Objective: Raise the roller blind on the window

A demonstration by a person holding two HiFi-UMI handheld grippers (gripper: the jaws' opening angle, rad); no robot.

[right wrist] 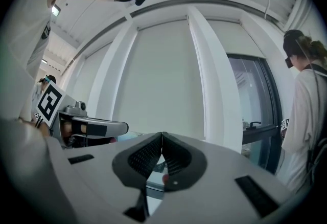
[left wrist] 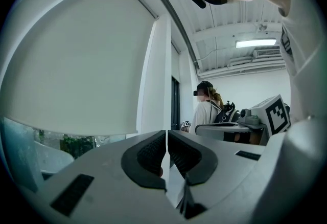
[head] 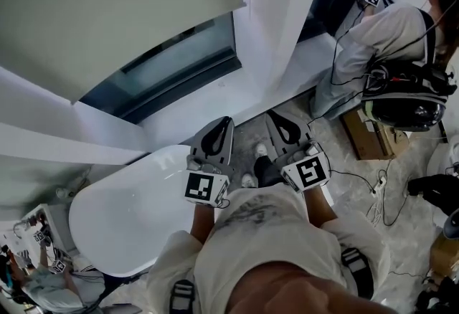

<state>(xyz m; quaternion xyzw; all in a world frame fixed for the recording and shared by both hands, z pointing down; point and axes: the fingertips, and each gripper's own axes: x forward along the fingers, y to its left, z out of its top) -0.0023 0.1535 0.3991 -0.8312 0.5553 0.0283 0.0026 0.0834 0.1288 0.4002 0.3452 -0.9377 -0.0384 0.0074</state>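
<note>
Shirt (head: 265, 234) of the person fills the lower centre of the head view, with both arms extended forward from it. Left gripper (head: 226, 121) and right gripper (head: 273, 116) sit side by side at frame centre, near each other but apart, tips toward the window. Left gripper view (left wrist: 166, 133): the 2 jaws are pressed together with nothing between them. Right gripper view (right wrist: 162, 135): jaws likewise together and empty. Neither gripper touches the blind (head: 107, 11), which occupies the upper left of the head view, well apart from both. It covers most of the window; a strip of glass (head: 179, 54) shows below its bottom edge. A white tub (head: 122, 212) lies at lower left. A second person (head: 387, 40) stands at upper right.
</note>
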